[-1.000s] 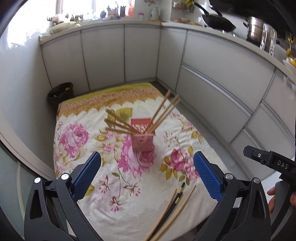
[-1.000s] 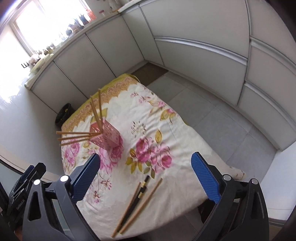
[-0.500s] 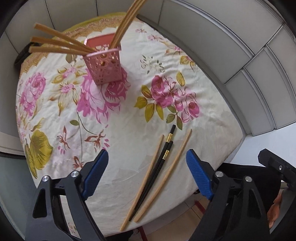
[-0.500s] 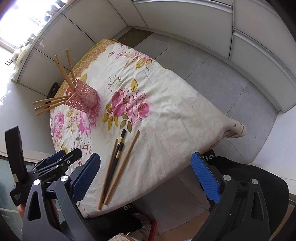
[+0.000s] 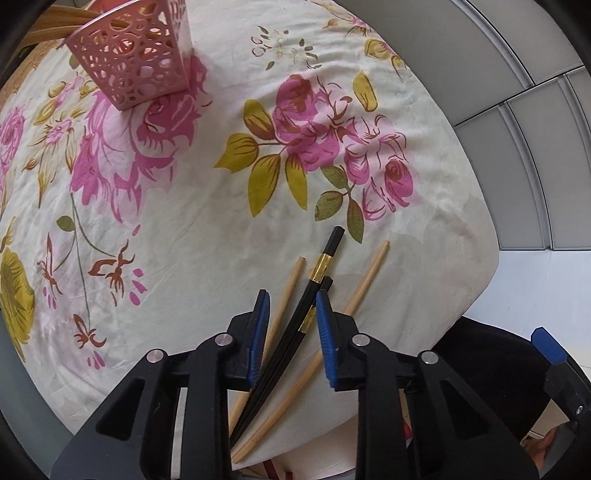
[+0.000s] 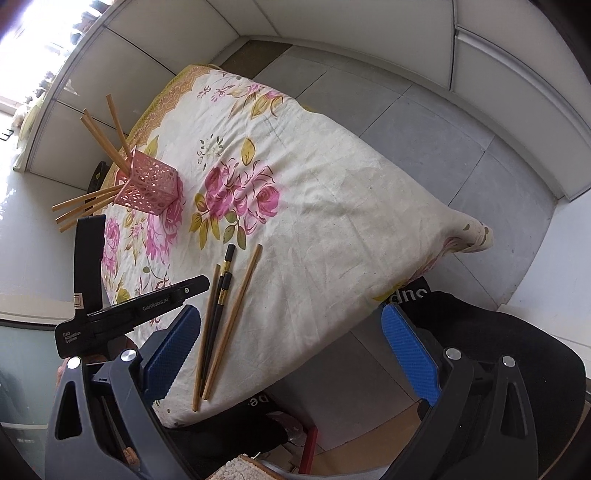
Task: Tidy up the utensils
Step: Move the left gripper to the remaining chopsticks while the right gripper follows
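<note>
Left hand-held gripper [image 5: 290, 308] closing around black chopsticks [image 5: 320, 266] and a wooden chopstick [image 5: 286, 291], not yet gripping; right hand-held gripper [image 6: 288, 339] open.

In the left wrist view, the pink holder [image 5: 135, 59] is cut off by the top edge, so the wooden chopsticks in it [image 5: 55, 22] show only as short stubs. The lower lengths of the black chopsticks [image 5: 295, 325] and of the nearest wooden chopstick [image 5: 286, 291] pass behind the left gripper [image 5: 291, 325], whose jaws are closing; contact between pads and sticks cannot be made out. In the right wrist view, the window area [image 6: 33, 44] is overexposed.
</note>
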Motion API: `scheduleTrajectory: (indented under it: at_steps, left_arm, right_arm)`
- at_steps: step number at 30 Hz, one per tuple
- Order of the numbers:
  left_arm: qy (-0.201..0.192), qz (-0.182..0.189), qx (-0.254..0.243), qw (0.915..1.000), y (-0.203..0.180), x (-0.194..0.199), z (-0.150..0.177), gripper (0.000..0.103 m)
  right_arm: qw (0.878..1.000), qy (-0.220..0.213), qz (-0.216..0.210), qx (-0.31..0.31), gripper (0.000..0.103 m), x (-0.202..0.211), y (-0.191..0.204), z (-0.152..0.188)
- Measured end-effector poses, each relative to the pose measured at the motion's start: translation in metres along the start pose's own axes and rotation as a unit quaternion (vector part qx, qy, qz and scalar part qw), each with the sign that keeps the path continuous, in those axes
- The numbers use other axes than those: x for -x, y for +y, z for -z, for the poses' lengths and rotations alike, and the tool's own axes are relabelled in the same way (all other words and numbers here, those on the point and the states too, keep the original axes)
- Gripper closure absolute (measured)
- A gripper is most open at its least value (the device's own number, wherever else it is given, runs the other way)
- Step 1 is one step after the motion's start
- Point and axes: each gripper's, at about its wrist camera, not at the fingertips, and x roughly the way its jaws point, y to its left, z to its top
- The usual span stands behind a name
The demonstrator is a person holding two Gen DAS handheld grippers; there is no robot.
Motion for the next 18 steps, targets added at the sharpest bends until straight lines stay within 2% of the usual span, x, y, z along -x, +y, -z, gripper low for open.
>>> scheduleTrajectory:
  at_steps: [7,13,15,18]
  left_arm:
    - [-0.001,-0.032,-0.023,0.9992,-0.008,-0.012,-0.004,0.088]
    - [0.000,-0.042,-0.037,0.9984,-0.015,-0.018,-0.009,0.088]
    - [0.002,-0.041,-0.037,0.9985,-0.017,-0.019,-0.011,0.088]
    - [-0.001,-0.020,-0.029,0.9994,-0.013,-0.017,-0.013,0.088]
  right_arm:
    - [1.000,0.004,0.005,-0.002,0.007,-0.007,0.000,-0.004]
    - [1.000,0.011,0.011,-0.008,0.007,-0.016,0.001,-0.009]
    - [1.000,0.016,0.012,-0.011,0.007,-0.020,0.002,-0.011]
    - [1.000,0.023,0.012,-0.015,0.007,-0.025,0.003,-0.012]
